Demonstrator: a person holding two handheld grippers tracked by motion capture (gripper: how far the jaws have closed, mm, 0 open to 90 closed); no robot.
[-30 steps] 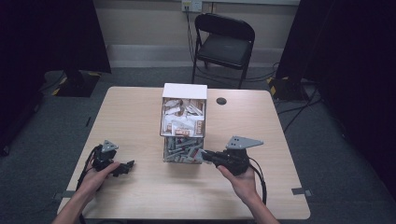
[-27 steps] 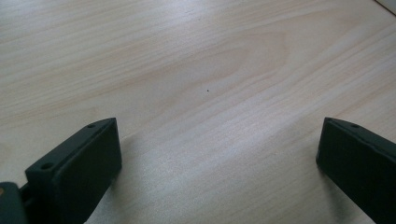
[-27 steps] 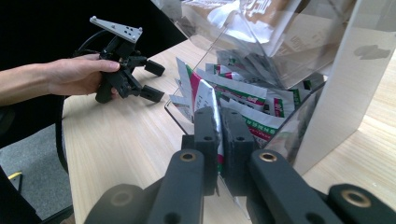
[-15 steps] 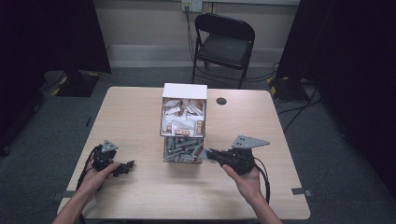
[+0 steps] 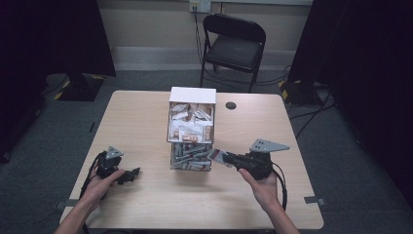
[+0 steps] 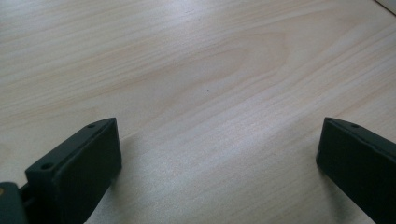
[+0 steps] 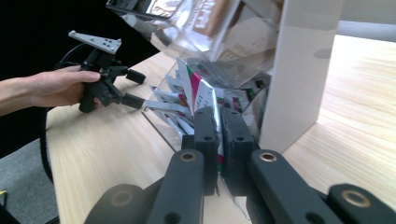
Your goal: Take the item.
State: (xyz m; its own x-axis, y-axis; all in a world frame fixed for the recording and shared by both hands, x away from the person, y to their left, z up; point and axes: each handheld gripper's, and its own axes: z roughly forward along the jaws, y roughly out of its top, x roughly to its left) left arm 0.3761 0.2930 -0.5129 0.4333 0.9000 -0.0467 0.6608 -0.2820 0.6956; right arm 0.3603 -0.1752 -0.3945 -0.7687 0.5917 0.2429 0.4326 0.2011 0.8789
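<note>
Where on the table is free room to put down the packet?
Bare wood lies between the left gripper and the dispenser, also along the table edges beside it. Crowded: right at the dispenser's front, where the right gripper holds a packet.

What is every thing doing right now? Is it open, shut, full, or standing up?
Left gripper: open, holding nothing, low over the table.
Right gripper: shut on a packet.
Packet: pinched between the jaws, beside the dispenser's lower bin.
Dispenser box: upright, both levels filled with packets.
Folding chair: unfolded, empty.
</note>
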